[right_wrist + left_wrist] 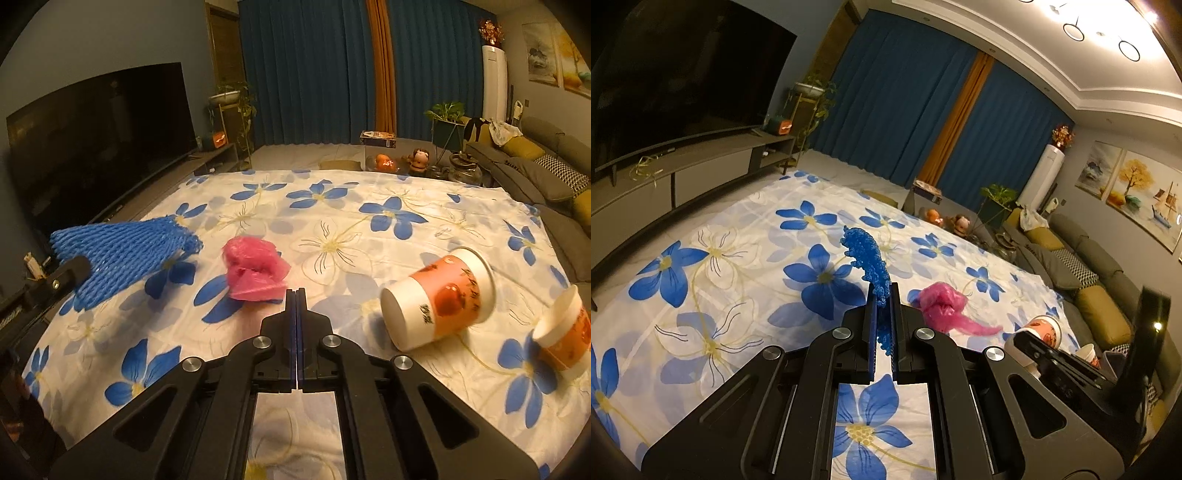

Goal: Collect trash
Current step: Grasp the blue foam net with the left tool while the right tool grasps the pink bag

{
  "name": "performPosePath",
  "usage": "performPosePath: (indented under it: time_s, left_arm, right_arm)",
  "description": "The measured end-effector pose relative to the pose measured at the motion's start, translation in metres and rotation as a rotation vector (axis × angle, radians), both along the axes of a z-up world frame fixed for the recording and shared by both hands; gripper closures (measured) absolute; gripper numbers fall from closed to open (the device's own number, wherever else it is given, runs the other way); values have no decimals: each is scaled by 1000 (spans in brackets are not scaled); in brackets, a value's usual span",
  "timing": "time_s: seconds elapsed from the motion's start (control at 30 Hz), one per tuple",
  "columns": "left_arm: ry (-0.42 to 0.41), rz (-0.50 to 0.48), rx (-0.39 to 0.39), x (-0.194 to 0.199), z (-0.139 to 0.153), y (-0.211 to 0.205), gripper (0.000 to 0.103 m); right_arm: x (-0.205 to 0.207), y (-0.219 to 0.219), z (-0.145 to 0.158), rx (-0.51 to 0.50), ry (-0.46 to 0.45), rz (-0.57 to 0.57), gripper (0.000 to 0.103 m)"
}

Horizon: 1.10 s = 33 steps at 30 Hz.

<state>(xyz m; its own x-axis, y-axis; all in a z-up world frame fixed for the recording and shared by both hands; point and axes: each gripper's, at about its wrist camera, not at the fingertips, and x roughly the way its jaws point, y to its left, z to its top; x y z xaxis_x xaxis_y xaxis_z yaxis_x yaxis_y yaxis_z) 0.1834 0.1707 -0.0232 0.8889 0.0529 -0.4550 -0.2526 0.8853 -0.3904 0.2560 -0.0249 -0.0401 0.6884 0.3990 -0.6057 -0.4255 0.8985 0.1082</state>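
trash on floral sheet [332,206], left tool [884,295] clamping blue net [864,254], right tool [296,295] clenched empty

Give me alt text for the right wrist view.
The right gripper is shut and empty above a white cloth with blue flowers. A crumpled pink plastic bag, two tipped orange-and-white paper cups and blue foam netting lie around.

Blue foam net [122,254] lifted; crumpled pink bag [255,271], two tipped paper cups [439,299] on sheet.

Floral sheet [332,206]: pink bag [255,269], cups [439,299]
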Motion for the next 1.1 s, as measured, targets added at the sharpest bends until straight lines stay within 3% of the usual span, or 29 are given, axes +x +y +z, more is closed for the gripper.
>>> performPosePath:
  time_s: [0.13, 0.17, 0.2, 0.27, 0.67, 0.87, 0.93, 0.97, 1.1]
  left_arm:
    - [-9, 3, 5, -3, 1, 0, 99]
    - [-11, 7, 8, -3, 2, 1, 99]
    - [-13, 10, 11, -3, 2, 2, 99]
    - [-16, 23, 17, -4, 3, 5, 99]
    - [10, 84, 26, -5, -3, 22, 99]
    - [17, 89, 8, -5, -4, 26, 99]
    - [19, 85, 7, -5, -4, 25, 99]
    - [20, 83, 7, -5, -4, 25, 99]
    - [22, 74, 11, -3, -4, 23, 99]
  right_arm:
    - [-5, -1, 2, 6, 3, -3, 100]
    - [-4, 0, 2, 12, 6, -1, 86]
    - [-4, 0, 3, 12, 7, -1, 65]
    - [-6, 3, 5, 15, -17, -6, 50]
    - [25, 50, -16, -13, 38, 40, 44]
    - [40, 67, -28, -56, 70, 39, 47]
    - [43, 69, -34, -73, 89, 35, 62]
    - [44, 69, -36, -76, 98, 37, 75]
    - [38, 63, -37, -67, 92, 34, 88]
